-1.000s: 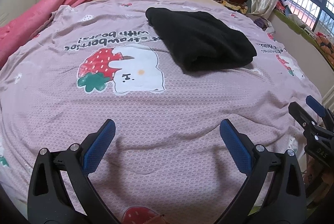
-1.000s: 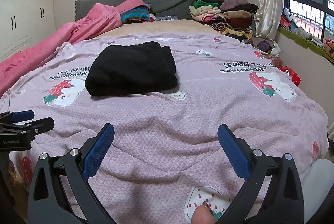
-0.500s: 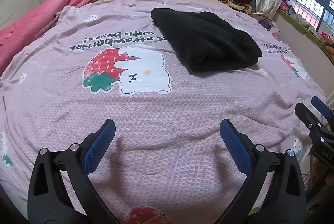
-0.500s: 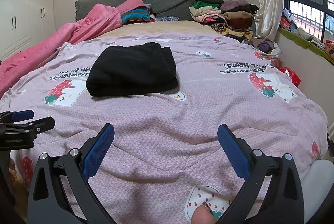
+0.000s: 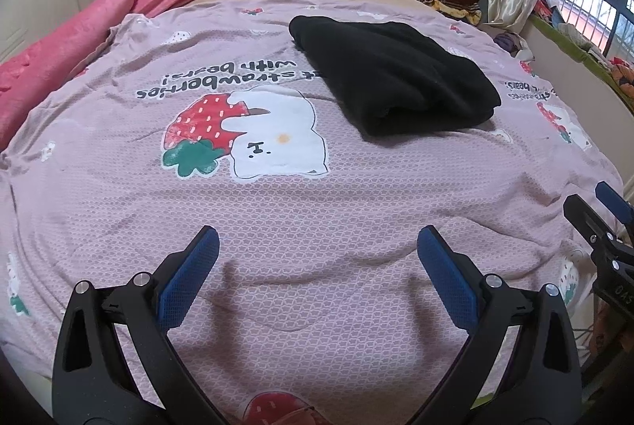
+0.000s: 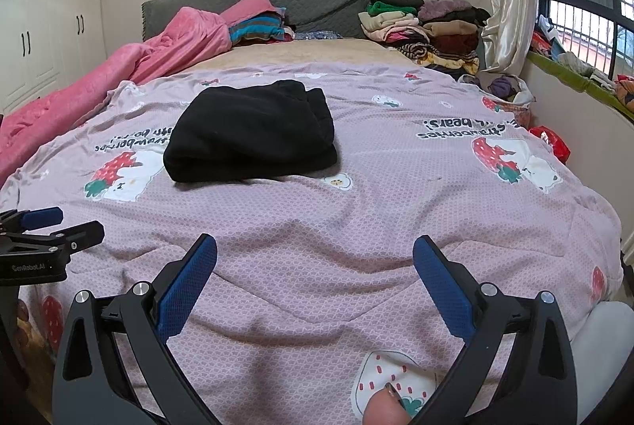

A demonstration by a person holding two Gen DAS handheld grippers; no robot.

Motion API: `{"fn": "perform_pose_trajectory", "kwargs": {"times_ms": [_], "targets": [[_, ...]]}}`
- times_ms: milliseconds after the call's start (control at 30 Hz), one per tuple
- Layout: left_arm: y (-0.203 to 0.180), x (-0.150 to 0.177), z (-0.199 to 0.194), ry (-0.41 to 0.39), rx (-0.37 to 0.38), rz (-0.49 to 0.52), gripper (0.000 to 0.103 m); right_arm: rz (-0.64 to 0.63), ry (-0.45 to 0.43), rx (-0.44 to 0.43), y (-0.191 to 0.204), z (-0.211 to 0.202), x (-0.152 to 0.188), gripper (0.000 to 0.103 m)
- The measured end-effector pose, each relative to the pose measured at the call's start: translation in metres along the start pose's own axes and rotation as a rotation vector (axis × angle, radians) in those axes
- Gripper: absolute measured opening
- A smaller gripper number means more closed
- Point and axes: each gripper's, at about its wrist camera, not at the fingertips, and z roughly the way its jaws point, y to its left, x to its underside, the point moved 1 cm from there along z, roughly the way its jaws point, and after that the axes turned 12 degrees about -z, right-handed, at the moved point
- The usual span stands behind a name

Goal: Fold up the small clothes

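- Left wrist view: left gripper with blue-padded black fingers spread wide, empty, low over the mauve strawberry-and-bear print bedspread. Folded black fleece garment well ahead and to the right, flat on the bedspread, untouched. Right gripper at the right edge.
- Right wrist view: right gripper likewise spread wide and empty. Black garment well ahead, to the left. Left gripper at the left edge, apart from it.

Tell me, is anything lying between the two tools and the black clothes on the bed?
Nothing visible. Only bare pink strawberry-print bedspread lies between the open left tool, the open right tool and the folded black garment.
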Motion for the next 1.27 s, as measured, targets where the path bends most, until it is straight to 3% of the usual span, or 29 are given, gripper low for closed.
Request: {"fn": "perform_pose_trajectory", "kwargs": {"times_ms": [700,867,967,1067,1200,1267], "targets": [[0.001,0.0,0.003,0.013,-0.027,0.004,0.094,0.005,0.013,0.004,0.001,0.001,0.002,0.099],[0.004,0.0,0.002,0.022,-0.01,-0.01,0.094,0.039,0.015,0.042,-0.008,-0.001,0.004,0.099],[0.016,-0.005,0.0,0.042,0.018,-0.07,0.094,0.124,0.028,0.132,-0.034,-0.007,0.01,0.099],[0.056,-0.028,-0.006,0.048,0.048,-0.198,0.094,0.247,0.055,0.287,-0.088,-0.016,0.027,0.099],[0.157,-0.076,-0.021,-0.041,-0.056,-0.366,0.094,0.484,0.203,0.58,-0.204,-0.032,0.088,0.099],[0.218,-0.092,-0.022,-0.073,-0.181,-0.41,0.094,0.578,0.283,0.701,-0.255,-0.04,0.126,0.099]]}}
